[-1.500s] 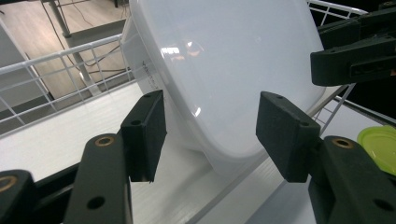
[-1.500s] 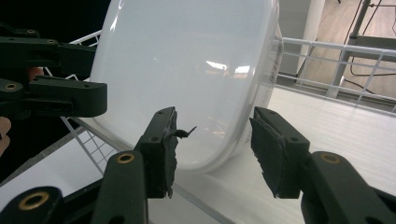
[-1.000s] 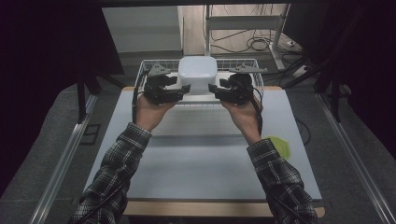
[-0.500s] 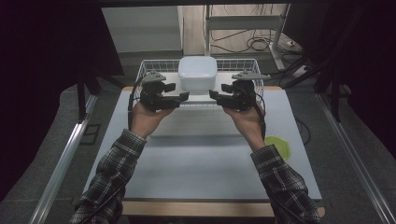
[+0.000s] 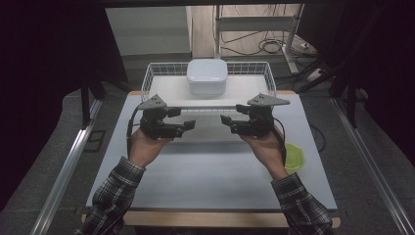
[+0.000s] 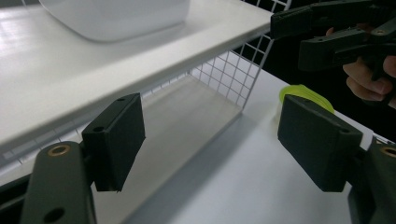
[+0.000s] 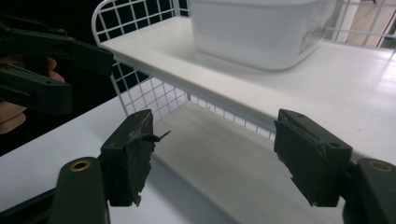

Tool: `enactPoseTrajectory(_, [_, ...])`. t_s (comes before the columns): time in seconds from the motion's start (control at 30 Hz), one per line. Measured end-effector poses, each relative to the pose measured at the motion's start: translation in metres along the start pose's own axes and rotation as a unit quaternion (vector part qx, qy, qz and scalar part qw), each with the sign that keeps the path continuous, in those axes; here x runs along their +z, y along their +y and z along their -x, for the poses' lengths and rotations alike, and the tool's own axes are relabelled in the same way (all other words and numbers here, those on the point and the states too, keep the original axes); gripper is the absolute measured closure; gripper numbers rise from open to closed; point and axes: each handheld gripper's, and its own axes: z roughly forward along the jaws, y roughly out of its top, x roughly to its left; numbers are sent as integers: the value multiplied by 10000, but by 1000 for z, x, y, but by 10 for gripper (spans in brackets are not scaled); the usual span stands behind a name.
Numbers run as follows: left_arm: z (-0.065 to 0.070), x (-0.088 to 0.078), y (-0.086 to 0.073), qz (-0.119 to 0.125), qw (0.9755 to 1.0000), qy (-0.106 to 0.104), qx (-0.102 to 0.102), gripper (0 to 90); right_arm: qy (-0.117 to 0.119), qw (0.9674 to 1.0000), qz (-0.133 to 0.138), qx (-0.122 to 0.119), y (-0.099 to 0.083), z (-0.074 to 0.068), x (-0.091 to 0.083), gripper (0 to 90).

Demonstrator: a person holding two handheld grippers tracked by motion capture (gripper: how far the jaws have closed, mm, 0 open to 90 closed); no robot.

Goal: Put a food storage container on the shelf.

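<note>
White board (image 5: pixel 235 90) sits across the wire basket (image 5: pixel 147 81), a tub (image 5: pixel 206 76) on it. Left gripper (image 5: pixel 188 126) and right gripper (image 5: pixel 226 121) hover just before it, jaws just opening, nothing between them.

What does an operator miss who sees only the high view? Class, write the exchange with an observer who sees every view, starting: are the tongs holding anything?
Observer: No. The left tongs have just been opening, with nothing between them.
Operator: And the right tongs?
Observer: The right tongs have just been opening too, empty; one pad is torn and frayed.
Operator: Anything under the white board?
Observer: An open gap lies beneath the board, inside the wire basket.
</note>
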Motion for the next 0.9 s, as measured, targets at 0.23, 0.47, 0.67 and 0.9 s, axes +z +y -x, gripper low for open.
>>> enactPoseTrajectory(0.23, [9,-7,-22,-46,9999,53,149,204,85,9996,-132,-215,-20,-9,-2,181])
enactPoseTrajectory(0.47, [18,-8,-41,-173,9986,180,465,183,146,9992,-268,-254,-39,-17,-5,142])
enactPoseTrajectory(0.67, [19,-7,-64,-395,9961,269,740,100,228,9980,-501,-321,-63,-18,-6,89])
enactPoseTrajectory(0.9, [17,-5,-87,-554,9969,258,486,49,301,9967,-717,-230,-86,-17,-7,85])
